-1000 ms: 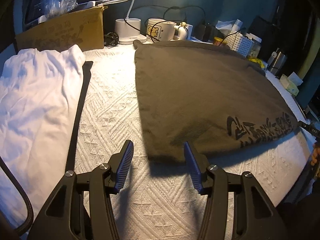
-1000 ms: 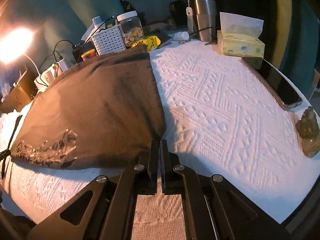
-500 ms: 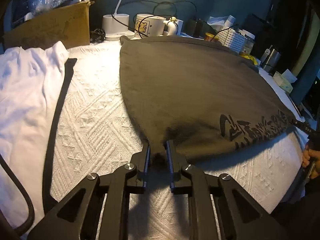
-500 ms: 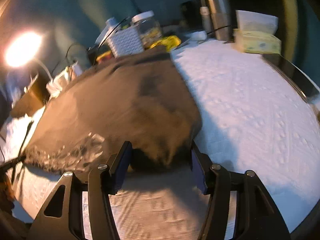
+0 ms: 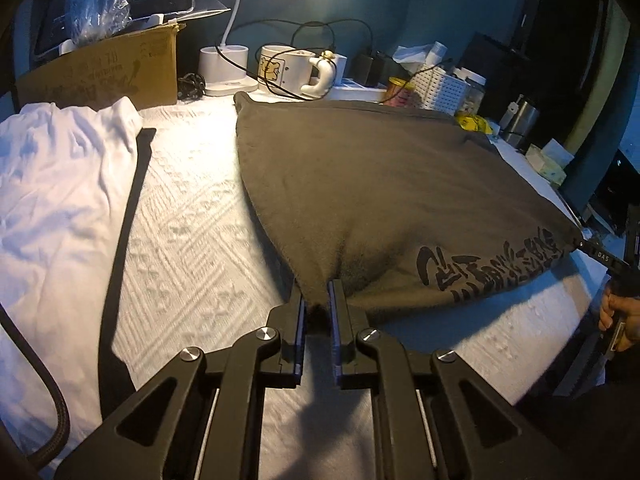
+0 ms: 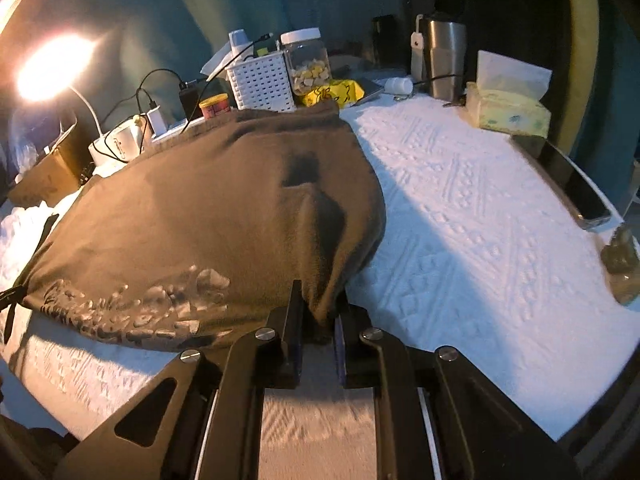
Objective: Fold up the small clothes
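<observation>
At lower centre of both frames, each hand-held gripper, left (image 5: 317, 294) and right (image 6: 319, 300), now pinches the brown garment (image 5: 380, 200), the right spread a moment ago

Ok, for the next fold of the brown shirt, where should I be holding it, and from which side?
By its two near corners, from the near edge, as now. The left gripper and right gripper each pinch a corner of the brown shirt; its far part lies flat, so the near hem can probably be lifted and carried away from you.

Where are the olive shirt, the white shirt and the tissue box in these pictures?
olive shirt (image 5: 380, 184): left wrist view, middle of its flat fabric.
white shirt (image 5: 52, 200): left wrist view, wrinkled middle of the cloth.
tissue box (image 6: 506, 114): right wrist view, its front side.
</observation>
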A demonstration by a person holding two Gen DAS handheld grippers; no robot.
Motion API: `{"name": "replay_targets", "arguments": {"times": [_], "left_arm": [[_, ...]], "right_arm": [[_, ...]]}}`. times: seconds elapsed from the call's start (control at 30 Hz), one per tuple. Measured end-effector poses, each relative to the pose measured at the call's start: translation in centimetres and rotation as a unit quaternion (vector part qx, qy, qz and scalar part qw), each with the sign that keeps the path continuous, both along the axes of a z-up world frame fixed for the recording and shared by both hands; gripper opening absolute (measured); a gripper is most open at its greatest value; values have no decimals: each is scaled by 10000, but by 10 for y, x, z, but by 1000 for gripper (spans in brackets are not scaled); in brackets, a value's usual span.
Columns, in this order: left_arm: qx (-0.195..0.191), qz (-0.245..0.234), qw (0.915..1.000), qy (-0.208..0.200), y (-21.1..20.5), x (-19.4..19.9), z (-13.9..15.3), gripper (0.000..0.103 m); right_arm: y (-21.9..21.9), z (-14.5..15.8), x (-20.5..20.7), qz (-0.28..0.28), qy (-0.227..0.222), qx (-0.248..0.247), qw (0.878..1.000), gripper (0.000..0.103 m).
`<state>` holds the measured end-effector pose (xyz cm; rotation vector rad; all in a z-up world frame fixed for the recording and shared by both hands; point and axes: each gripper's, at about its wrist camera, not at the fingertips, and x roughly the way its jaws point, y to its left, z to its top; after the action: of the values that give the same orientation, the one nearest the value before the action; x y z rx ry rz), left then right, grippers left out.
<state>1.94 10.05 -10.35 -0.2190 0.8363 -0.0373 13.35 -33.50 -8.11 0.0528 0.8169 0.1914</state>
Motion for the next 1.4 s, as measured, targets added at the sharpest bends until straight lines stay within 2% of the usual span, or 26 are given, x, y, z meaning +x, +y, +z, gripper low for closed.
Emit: {"name": "replay_targets", "arguments": {"times": [0.5, 0.6, 0.77, 0.9, 1.03, 1.13, 1.2, 1.4], "left_arm": [[-75, -144, 9998, 138, -16, -36, -3, 9], [-6, -187, 9997, 150, -19, -41, -3, 9], [77, -139, 9990, 413, -20, -43, -17, 9], [340, -164, 9983, 444, -26, -43, -8, 10], [353, 3, 9967, 726, -18, -43, -4, 12], [426, 75, 9970, 638, -17, -47, 6, 13], [628, 190, 9959, 630, -16, -47, 10, 13], [628, 399, 9949, 674, -4, -37, 8, 13]], "right_arm": [[-13, -3, -54, -194, 62, -191, 9996, 13], [-15, -2, -62, -241, 68, -215, 9995, 13], [-17, -13, -68, -286, 191, -241, 9991, 14], [-23, -10, -67, -305, 253, -68, 9992, 17], [-29, -6, -68, -372, 288, -39, 9989, 24], [-36, 2, -70, -546, 313, 226, 9978, 24], [-36, 7, -72, -597, 241, 158, 9978, 24], [-40, 5, -63, -752, 312, 116, 9966, 25]]}}
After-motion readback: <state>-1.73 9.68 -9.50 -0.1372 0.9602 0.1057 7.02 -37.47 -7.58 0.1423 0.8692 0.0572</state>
